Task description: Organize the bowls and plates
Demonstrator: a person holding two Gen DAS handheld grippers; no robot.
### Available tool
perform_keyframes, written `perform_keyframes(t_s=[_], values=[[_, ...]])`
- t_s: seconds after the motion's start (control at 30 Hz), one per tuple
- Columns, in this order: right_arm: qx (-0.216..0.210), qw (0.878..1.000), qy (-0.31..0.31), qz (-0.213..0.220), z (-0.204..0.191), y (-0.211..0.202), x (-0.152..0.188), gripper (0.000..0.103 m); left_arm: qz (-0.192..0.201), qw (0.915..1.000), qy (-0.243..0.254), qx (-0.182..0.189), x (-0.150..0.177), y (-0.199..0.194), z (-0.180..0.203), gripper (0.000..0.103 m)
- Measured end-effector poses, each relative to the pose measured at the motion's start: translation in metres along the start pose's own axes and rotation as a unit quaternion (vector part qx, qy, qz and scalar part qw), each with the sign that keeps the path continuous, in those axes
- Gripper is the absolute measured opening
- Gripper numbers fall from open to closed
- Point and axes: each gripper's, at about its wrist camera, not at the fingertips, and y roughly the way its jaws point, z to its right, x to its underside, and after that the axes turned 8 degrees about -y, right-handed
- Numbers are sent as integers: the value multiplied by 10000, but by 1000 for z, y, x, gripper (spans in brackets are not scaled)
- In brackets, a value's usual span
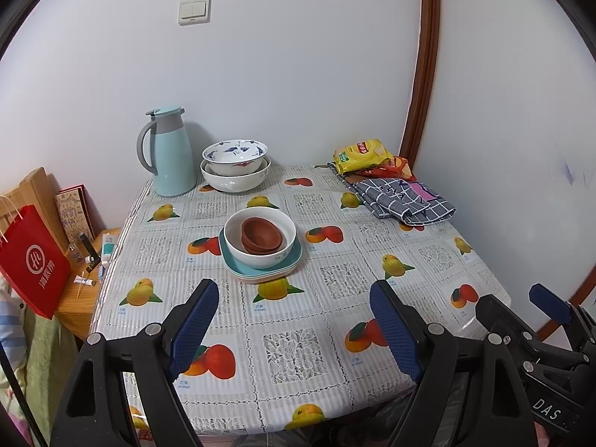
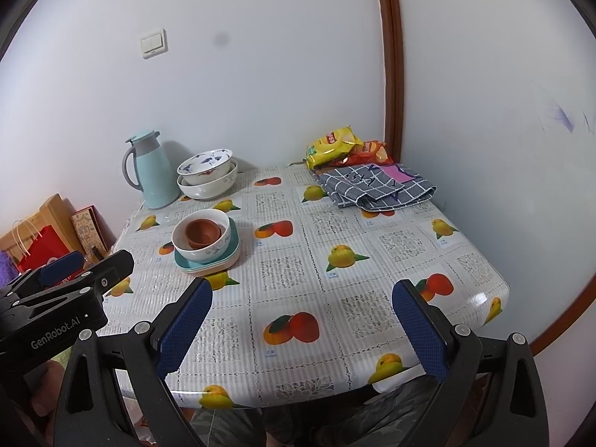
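Left wrist view: the left gripper [image 1: 294, 324] hangs wide open and empty before the table [image 1: 372, 290]; brown bowls [image 1: 260, 239] sit in a white bowl [image 1: 259, 238] on stacked plates [image 1: 260, 260].

Right wrist view: the right gripper [image 2: 301, 331] gapes empty too, well short of that stack. Everything looks nested already; the next move is probably lifting it beside the far bowls [image 2: 206, 178].

Blue jug [image 1: 172, 152] back left; snack bags [image 1: 363, 154], checked cloth [image 1: 404, 201] back right.

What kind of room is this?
Probably a home dining corner. A table with a fruit-print cover holds stacked bowls, a thermos jug and snack bags, set against a wall with a light switch.
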Motion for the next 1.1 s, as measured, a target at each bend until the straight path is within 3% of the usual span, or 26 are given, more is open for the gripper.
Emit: perform_keyframes(t_s=[1.1], values=[[-20,10000,6,9,0,0,0,96,18,10000,0,21,0,-3,-2,82]])
